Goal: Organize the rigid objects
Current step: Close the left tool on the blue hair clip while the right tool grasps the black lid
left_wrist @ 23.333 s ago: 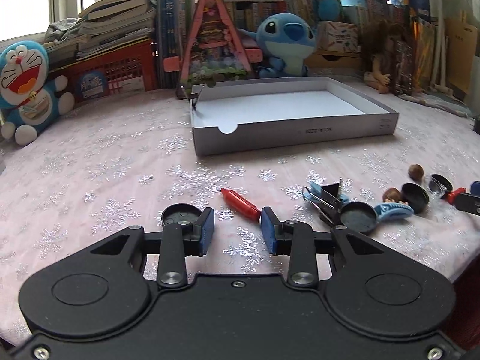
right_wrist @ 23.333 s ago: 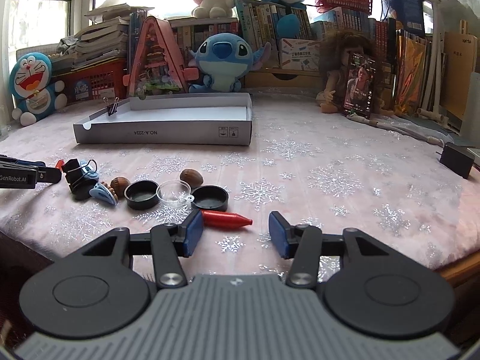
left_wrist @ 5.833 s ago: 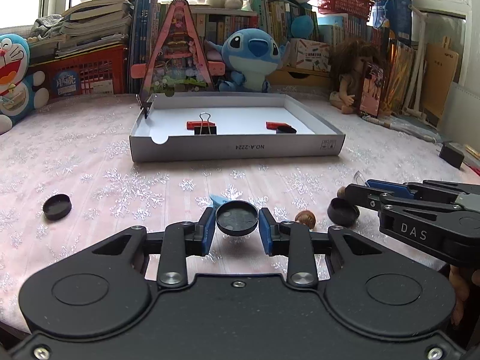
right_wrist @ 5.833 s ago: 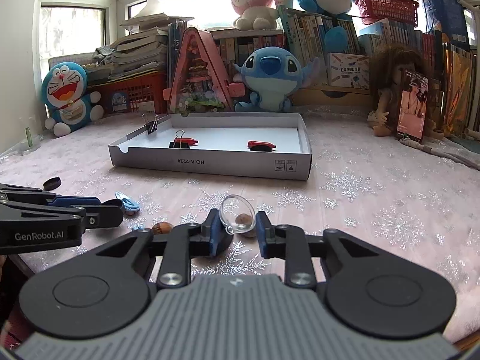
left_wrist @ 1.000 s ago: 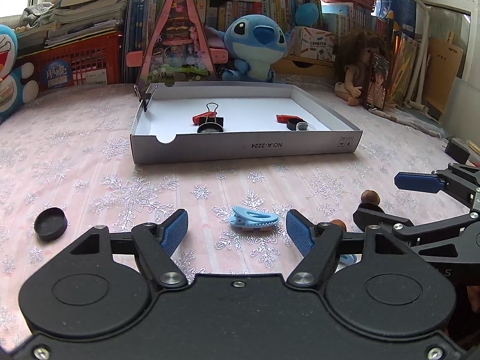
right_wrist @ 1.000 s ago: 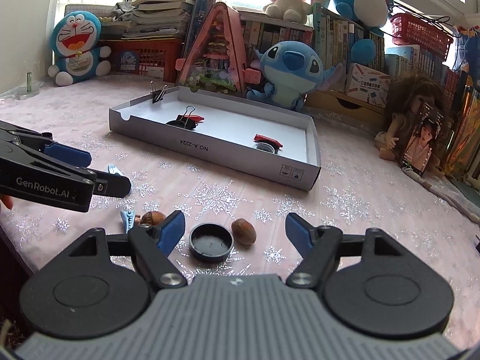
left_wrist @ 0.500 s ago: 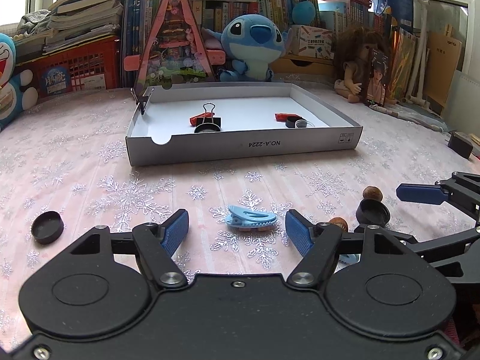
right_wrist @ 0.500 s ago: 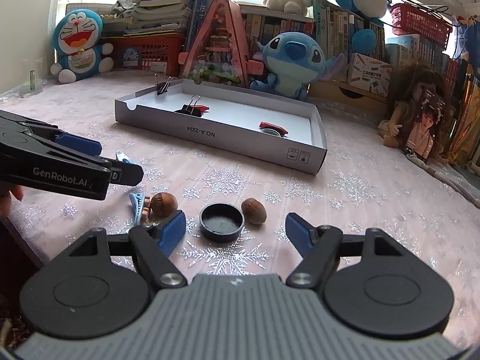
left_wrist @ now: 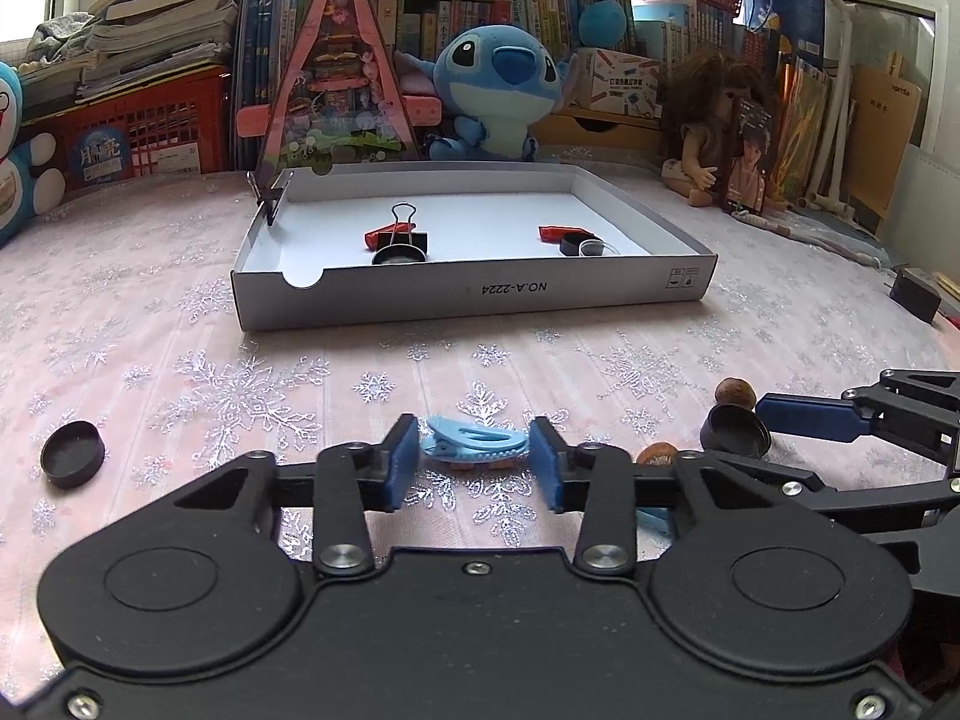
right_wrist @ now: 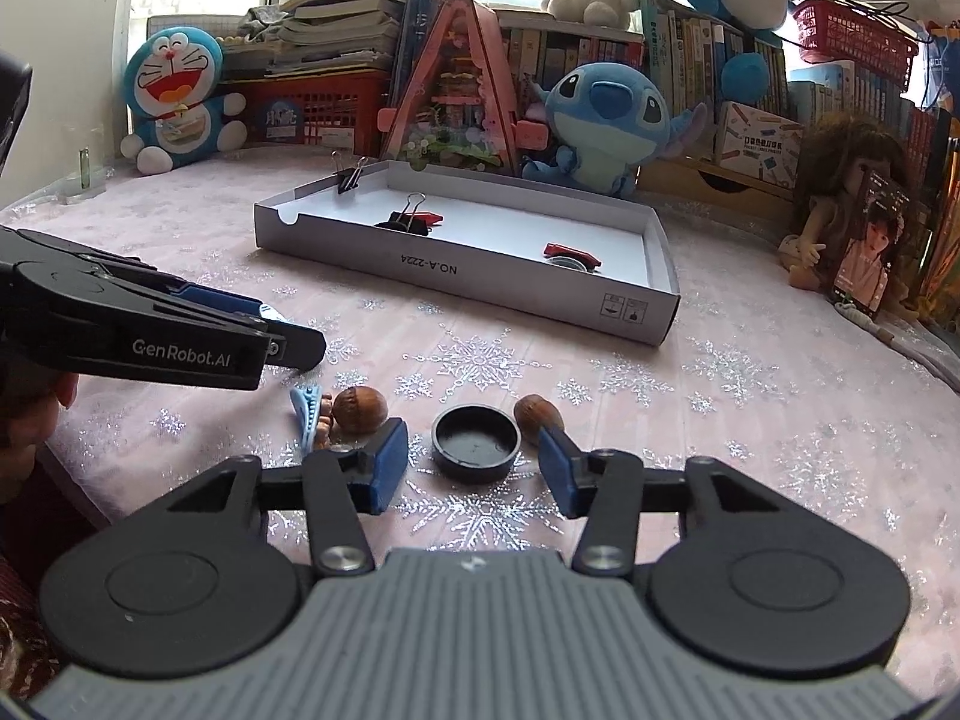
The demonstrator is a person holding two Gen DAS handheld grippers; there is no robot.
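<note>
While the left gripper (left_wrist: 474, 461) sits low over the pink snowflake tablecloth (left_wrist: 180, 360), its two blue pads flank a light-blue hair clip (left_wrist: 475, 441) that lies on the cloth; the pads look to be at the clip's ends, but whether they actually press on it I cannot tell. Off to that gripper's left, a black round cap (left_wrist: 72, 463) rests alone on the cloth, well apart from everything else. The right gripper (right_wrist: 473, 467) is spread wide, its pads standing on either side of another black cap (right_wrist: 476, 444) (open side up) with clear gaps between pads and rim, so nothing is grasped there. Just beside that cap on its right lies a brown nut (right_wrist: 538, 413), and to the cap's left a second nut (right_wrist: 360, 410) touches a second blue clip (right_wrist: 305, 414) lying on edge. Farther back stands the shallow white cardboard tray (left_wrist: 474, 294), printed NO.A-2224 on its front wall. Inside it, toward the left, a black binder clip (left_wrist: 401, 236) sits with a red piece (left_wrist: 378, 235) behind it and a dark round lid (left_wrist: 398, 256) in front; toward the right lie another red piece (left_wrist: 555, 232), a black cap and a clear cup (left_wrist: 594, 248). One more binder clip (right_wrist: 348, 175) grips the tray's far left corner.
</note>
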